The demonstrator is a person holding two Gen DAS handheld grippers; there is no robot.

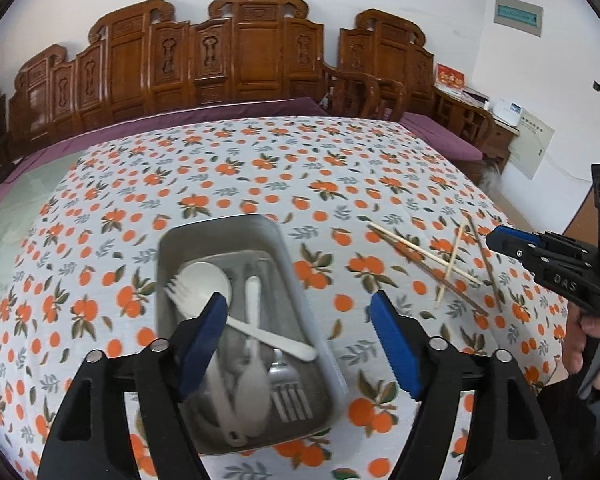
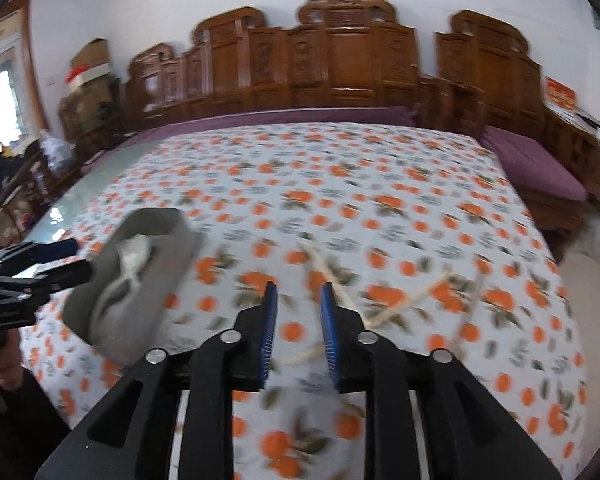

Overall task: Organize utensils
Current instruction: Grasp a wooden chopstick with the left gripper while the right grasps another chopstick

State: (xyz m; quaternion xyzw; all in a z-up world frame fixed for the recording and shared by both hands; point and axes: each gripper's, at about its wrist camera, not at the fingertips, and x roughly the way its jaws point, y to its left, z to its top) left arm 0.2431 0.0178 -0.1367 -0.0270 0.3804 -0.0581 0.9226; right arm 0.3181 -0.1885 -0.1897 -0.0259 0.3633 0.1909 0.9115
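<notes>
A table covered by a white cloth printed with oranges and green leaves point(image 1: 260, 168) carries a rectangular grey metal tray point(image 1: 168, 248), and the tray holds the gathered cutlery: a white plastic fork point(image 1: 236, 322) lying slantwise across the top, a pale round-bowled spoon point(image 1: 204, 280) under it, a greyish plastic spoon point(image 1: 252, 376) and a metal fork point(image 1: 290, 396) with its tines toward the near end. The left gripper point(image 1: 298, 344), black with blue ribbed pads, hangs over the near part of this tray with its jaws spread wide and nothing between them; one pad sits above the cutlery and the other above the cloth just beside the tray's right wall. To the right of the tray, apart from it, several thin wooden chopsticks point(image 1: 432, 264) lie loose and crossed on the cloth. The right gripper point(image 2: 298, 312) shows its jaws parted narrowly, gripping nothing; in its own blurred view the chopsticks point(image 2: 396, 304) lie on the cloth ahead of and to the right of its pads, one pale stick running below them. From the left wrist view it point(image 1: 500, 240) appears at the right edge, held by a hand point(image 1: 592, 344), near the chopsticks. A carved brown wooden bench with purple cushions point(image 1: 236, 60) stands behind the table.
</notes>
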